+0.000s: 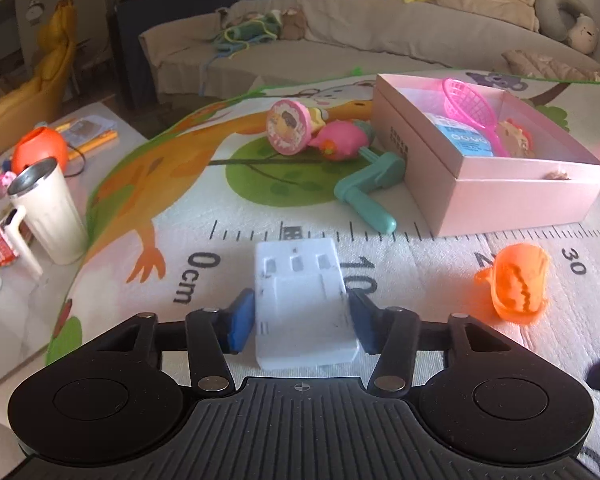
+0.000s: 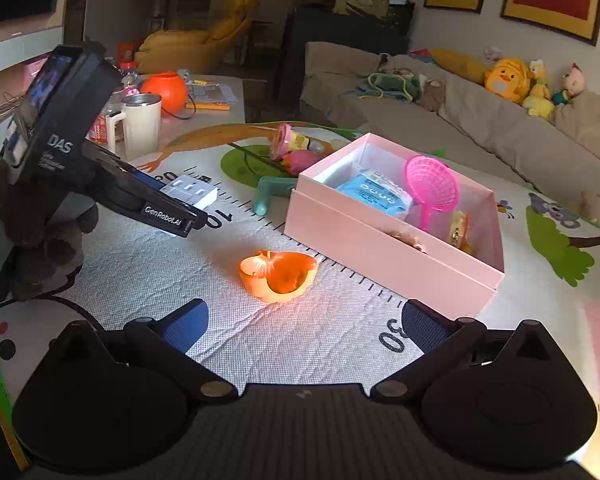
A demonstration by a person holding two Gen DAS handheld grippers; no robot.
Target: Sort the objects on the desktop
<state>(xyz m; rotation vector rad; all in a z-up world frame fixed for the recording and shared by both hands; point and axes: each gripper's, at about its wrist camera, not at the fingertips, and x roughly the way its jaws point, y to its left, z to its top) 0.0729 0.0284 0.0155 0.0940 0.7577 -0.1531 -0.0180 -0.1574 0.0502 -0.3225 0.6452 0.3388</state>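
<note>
Sorting looks partly done: the pink box at right of the left-wrist view already holds several toys, the left gripper pinches the white block at lower centre, while the right gripper, fingers spread and empty, faces the orange toy, with more toys left beside the box

- You have a play mat under everything, printed with cartoon animals, green trees and a ruler scale.
- On it your pink box sits to the right, open at the top.
- A teal crank toy lies just beside the box's left wall.
- A pink round toy and a pink soft toy lie together behind the crank.
- An orange shell-shaped piece lies in front of the box, near the scale.
- A white block rests across the scale by the 10 mark.
</note>
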